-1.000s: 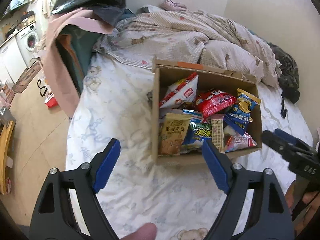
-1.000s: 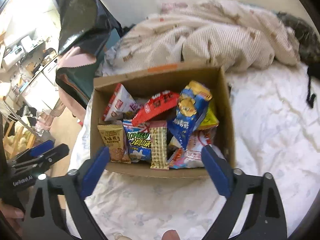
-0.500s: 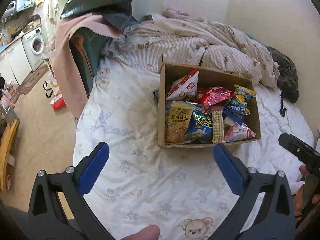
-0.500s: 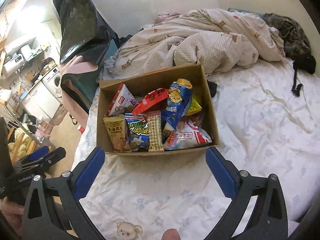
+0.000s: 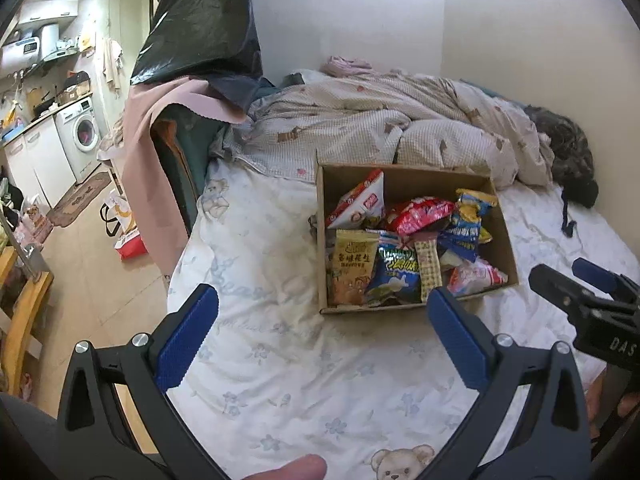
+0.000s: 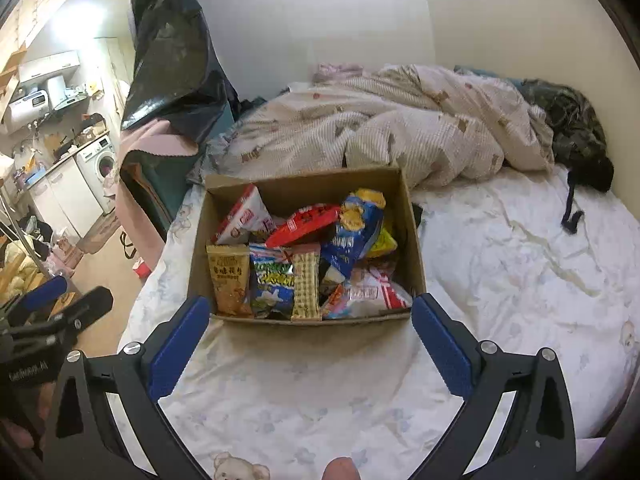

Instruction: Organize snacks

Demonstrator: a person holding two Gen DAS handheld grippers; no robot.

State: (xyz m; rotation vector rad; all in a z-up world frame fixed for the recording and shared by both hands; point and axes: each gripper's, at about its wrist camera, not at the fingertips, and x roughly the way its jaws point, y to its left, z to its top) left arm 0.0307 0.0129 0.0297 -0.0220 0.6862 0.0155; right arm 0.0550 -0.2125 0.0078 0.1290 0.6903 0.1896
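Note:
An open cardboard box (image 5: 505, 236) stands on the bed, full of several snack packets. It also shows in the right wrist view (image 6: 411, 236). Among them are a yellow peanut bag (image 5: 354, 264), a red packet (image 5: 420, 210) and a blue bag (image 6: 354, 236). My left gripper (image 5: 322, 300) is open and empty, held above the sheet in front of the box. My right gripper (image 6: 310, 308) is open and empty just before the box's near wall. Each gripper shows at the edge of the other's view.
The bed sheet (image 5: 280, 360) is white with a flower and bear print. A rumpled checked duvet (image 5: 360, 120) lies behind the box. A dark garment (image 6: 568, 128) lies at the far right. A pink cloth and black bag (image 5: 192, 20) hang at the left bed edge, with floor beyond.
Both grippers have pulled back and up from the box, which now looks smaller and farther. Both stayed open and empty.

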